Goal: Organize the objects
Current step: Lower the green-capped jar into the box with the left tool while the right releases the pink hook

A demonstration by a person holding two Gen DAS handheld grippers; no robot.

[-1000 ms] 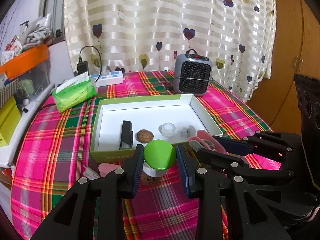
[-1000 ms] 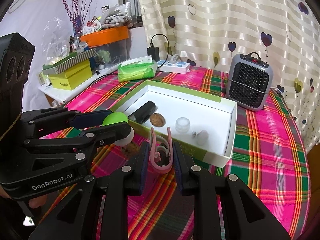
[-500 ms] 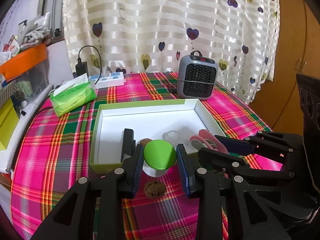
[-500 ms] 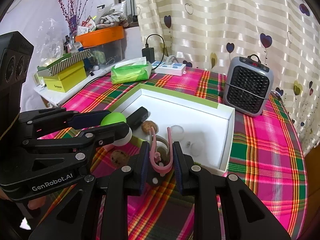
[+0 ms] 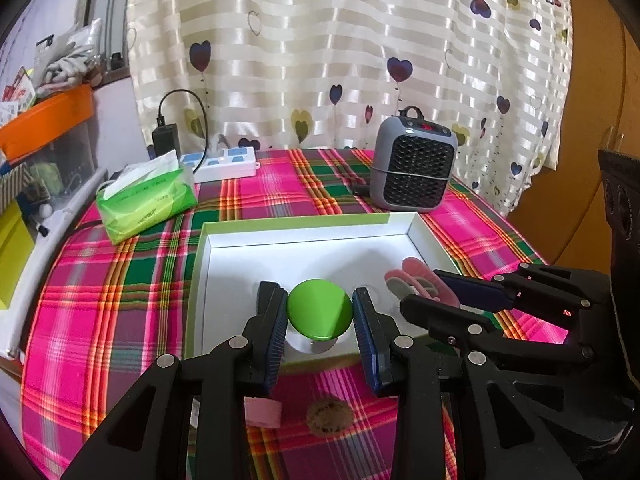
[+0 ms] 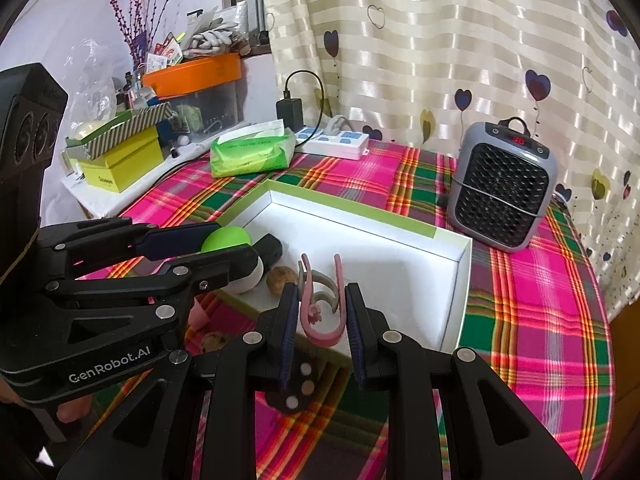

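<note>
My left gripper (image 5: 319, 314) is shut on a small white jar with a green lid (image 5: 319, 314) and holds it over the near edge of the open white box with a green rim (image 5: 304, 224). My right gripper (image 6: 320, 312) is shut on a pink hair clip (image 6: 322, 304), held over the box's near right part. The jar (image 6: 230, 240) shows in the right wrist view too. Inside the box lie a black rectangular item (image 6: 270, 248) and a brown nut (image 6: 280, 278). A second brown nut (image 5: 330, 418) and a pink piece (image 5: 262, 412) lie on the cloth under my left gripper.
A plaid cloth covers the table (image 5: 120, 280). A grey heater (image 5: 412, 168) stands behind the box. A green tissue pack (image 5: 146, 198) and a white power strip (image 5: 224, 162) are at the back left. A dark round item with pale dots (image 6: 298, 390) lies under my right gripper.
Both grippers have moved forward and now hold their objects over the box. The nut on the cloth has slid back beneath my left gripper.
</note>
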